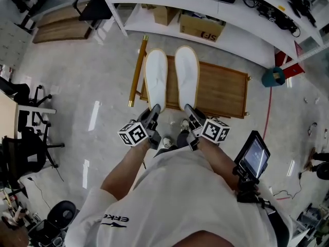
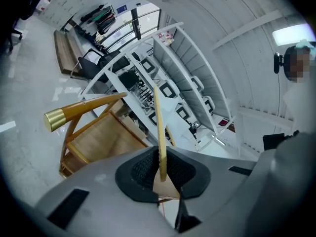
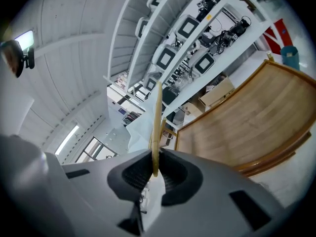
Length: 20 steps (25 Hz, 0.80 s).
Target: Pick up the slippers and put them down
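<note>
My left arm (image 1: 125,164) is bare and reaches straight out in front of my body. At its end, my left claw (image 1: 154,110) points away from me and tips down just a little. It is pinched shut on the near end of the left slipper (image 1: 156,76), a flat white one with a thin tan edge. In the left claw's own view, the black pads of the claw (image 2: 162,170) squeeze that thin edge (image 2: 159,127) from both sides.

Just left of this slipper lies a long brown wooden pole (image 1: 137,70) with gold ends.

My right arm (image 1: 217,157) reaches out the same way, close beside the left one. My right claw (image 1: 189,110) is pinched shut on the near end of the right slipper (image 1: 186,74), which looks just the same. Its pads (image 3: 155,170) press on the tan edge (image 3: 157,117) too.

Both slippers stick out side by side, flat face up, over the left part of the low brown wooden desk (image 1: 222,90) on the grey floor (image 1: 87,76).
</note>
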{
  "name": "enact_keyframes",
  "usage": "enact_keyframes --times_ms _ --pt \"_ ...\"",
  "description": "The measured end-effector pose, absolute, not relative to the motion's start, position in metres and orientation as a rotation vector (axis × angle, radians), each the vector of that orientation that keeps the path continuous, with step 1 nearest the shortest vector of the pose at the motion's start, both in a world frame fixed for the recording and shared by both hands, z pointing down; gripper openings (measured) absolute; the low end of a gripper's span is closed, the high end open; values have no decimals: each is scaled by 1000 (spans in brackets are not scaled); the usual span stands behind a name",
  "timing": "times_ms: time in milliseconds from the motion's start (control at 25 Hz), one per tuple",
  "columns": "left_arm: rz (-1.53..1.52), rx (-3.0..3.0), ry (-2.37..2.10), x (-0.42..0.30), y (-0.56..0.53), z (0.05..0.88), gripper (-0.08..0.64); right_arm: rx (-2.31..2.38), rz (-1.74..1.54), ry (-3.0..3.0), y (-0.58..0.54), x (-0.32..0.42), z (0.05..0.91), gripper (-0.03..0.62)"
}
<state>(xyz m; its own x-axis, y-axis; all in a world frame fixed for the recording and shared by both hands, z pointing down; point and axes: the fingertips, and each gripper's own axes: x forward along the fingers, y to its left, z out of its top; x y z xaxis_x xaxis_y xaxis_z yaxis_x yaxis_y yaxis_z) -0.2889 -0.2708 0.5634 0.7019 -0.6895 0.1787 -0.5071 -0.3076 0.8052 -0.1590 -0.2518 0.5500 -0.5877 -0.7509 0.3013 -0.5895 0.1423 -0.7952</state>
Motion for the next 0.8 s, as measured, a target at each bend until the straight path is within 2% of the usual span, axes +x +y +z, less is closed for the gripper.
enact_keyframes --times_ms 800 --pt "-101 1752 -932 -290 -313 672 32 -1318 -1806 2056 -298 -177 660 32"
